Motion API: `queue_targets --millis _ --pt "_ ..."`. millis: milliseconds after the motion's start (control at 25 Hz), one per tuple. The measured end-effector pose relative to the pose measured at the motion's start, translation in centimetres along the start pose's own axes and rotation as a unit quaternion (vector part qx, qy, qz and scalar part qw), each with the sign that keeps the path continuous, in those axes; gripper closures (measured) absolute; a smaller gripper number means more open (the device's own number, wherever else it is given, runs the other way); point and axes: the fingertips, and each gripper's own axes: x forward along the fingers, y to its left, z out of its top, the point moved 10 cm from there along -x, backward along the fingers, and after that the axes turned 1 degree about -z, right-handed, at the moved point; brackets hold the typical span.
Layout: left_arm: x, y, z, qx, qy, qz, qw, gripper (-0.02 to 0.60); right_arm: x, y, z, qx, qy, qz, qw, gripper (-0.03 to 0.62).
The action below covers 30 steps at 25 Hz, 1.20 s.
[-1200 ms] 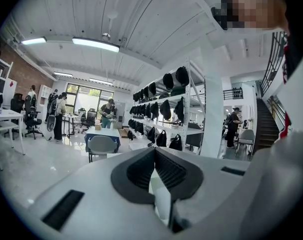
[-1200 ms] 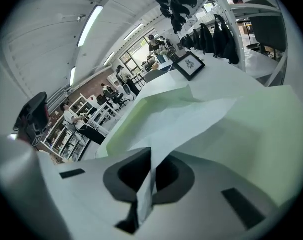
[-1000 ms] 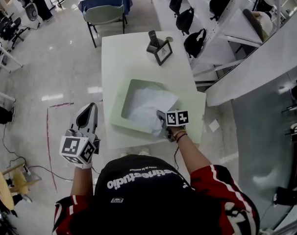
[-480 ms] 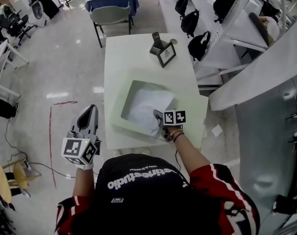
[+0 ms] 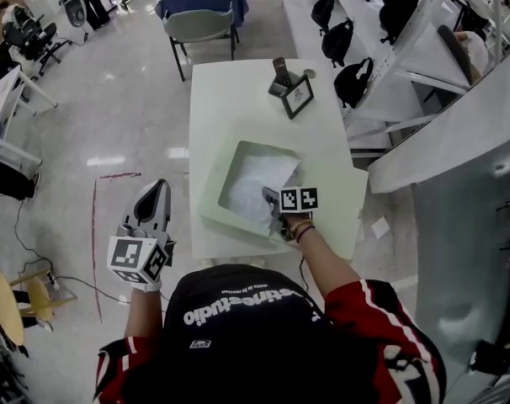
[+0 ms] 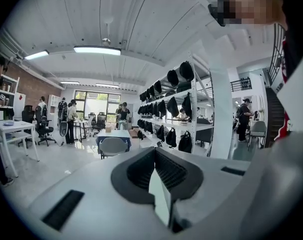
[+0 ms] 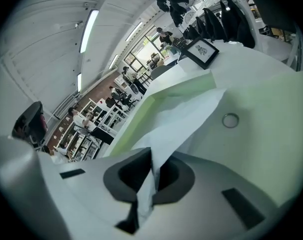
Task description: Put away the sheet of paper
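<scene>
A white sheet of paper (image 5: 259, 185) lies crumpled in the hollow of a pale green tray (image 5: 230, 154) on the white table (image 5: 230, 99). My right gripper (image 5: 272, 202) is over the tray's near right rim, shut on the sheet's near corner. In the right gripper view the paper (image 7: 186, 116) runs from between the pads of my right gripper (image 7: 152, 156) out over the tray (image 7: 179, 90). My left gripper (image 5: 151, 200) hangs over the floor left of the table. Its jaws meet in the left gripper view (image 6: 154, 156) with nothing between them.
A small picture frame (image 5: 299, 97) and a dark upright object (image 5: 281, 72) stand at the table's far end. A chair (image 5: 201, 25) and another table lie beyond. Shelves with black bags (image 5: 356, 82) run along the right. A small ring (image 7: 230, 120) sits on the tray's inner wall.
My right gripper has shifted slightly left with the paper's corner, so the sheet lies more inside the tray. The left gripper has barely moved.
</scene>
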Motion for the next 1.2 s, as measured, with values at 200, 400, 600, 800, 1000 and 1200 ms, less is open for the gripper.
queue_targets --millis 200,400,600,800,1000,1200 --pt "-0.1 1.1 0.1 0.002 0.003 0.003 1.0 0.575 1.3 0.5 0.5 0.0 0.002 -0.001 1.0 0.589" --pt "0.0 2.0 0.2 0.004 0.004 -0.001 1.0 0.575 2.3 0.9 0.6 0.0 0.005 -0.003 1.0 0.589" --pt "0.1 2.8 0.6 0.009 0.006 -0.005 0.9999 0.575 3.2 1.2 0.8 0.002 0.005 -0.009 1.0 0.589" --pt "-0.1 3.6 0.6 0.009 0.01 -0.006 0.9999 0.575 3.7 1.3 0.8 0.007 0.004 -0.014 1.0 0.589" --pt "-0.4 4.2 0.5 0.006 0.013 -0.008 0.9999 0.575 3.6 1.4 0.8 -0.013 0.005 -0.032 0.999 0.581" --pt "-0.8 4.2 0.5 0.004 0.015 -0.017 0.9997 0.575 2.8 1.8 0.3 -0.053 0.007 -0.08 0.995 0.471"
